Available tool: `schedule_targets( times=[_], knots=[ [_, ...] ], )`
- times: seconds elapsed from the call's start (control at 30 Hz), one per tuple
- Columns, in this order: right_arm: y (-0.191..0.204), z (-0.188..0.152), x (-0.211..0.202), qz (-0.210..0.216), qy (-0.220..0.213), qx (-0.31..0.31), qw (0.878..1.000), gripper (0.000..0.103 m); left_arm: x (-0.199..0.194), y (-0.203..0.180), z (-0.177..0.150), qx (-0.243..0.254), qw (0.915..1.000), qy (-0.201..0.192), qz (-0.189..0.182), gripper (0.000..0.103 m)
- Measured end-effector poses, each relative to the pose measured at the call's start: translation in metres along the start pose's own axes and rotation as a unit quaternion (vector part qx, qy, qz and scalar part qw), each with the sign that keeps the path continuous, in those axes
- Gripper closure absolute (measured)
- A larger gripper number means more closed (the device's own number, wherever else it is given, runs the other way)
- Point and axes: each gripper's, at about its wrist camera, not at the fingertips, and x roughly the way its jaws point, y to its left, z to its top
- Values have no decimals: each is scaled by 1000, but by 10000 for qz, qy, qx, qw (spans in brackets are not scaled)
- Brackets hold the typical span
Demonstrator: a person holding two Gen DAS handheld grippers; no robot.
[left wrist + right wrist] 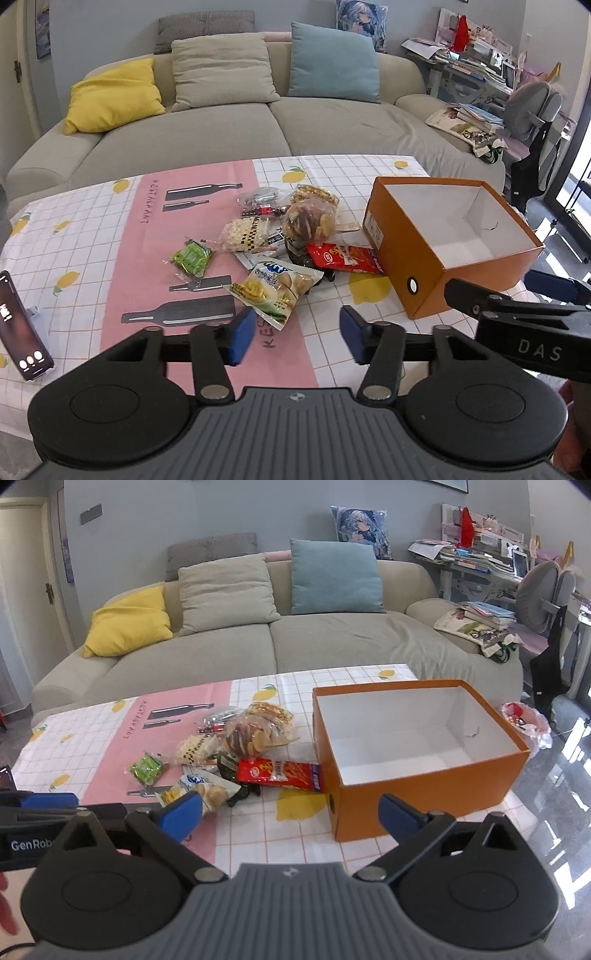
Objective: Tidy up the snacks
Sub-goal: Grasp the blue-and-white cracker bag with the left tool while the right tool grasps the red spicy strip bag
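A pile of snack packets lies mid-table: a green packet [190, 257], a pale chips bag [275, 291], a red packet [345, 258], a clear bag of mixed crisps [310, 221] and a noodle packet [245, 234]. Right of the pile stands an orange box [391, 236], white inside and empty. My left gripper [297, 332] hovers open just short of the chips bag, nothing between its blue pads. My right gripper [290, 812] is open wide in front of the orange box [424, 794] and the red packet [280, 771], holding nothing.
A lit phone [22, 328] lies at the table's left edge. The tablecloth [110, 229] is checked with a pink panel. Behind the table is a beige sofa [229, 133] with cushions. A cluttered desk [480, 561], chair and pink bin bag [528, 723] stand to the right.
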Motion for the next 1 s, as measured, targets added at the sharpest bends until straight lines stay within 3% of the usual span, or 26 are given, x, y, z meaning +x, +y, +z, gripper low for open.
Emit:
schedule_targets(
  times=[0.07,0.17,0.23,0.33,0.47,0.73,1.0],
  knots=[
    [1,3,8,20,-30,-53,10000,8,7,5,3,-86,9999,65,-7,43],
    [2,4,23,100,-156,-111,9998,19,20,12,9,-106,9998,47,131,26],
    [5,4,36,144,-158,-204,9996,32,30,18,14,-136,9999,66,35,20],
    [12,8,67,303,134,-575,9978,42,50,24,23,-51,9995,243,-185,19],
    [17,11,108,604,454,-810,9938,46,83,24,33,573,9968,512,-242,18],
    [28,8,189,574,865,-1579,9820,51,148,30,36,1622,9813,892,-535,17],
    [43,-4,251,181,1277,-2484,9600,51,192,26,31,2009,9688,1143,-891,15]
  ],
)
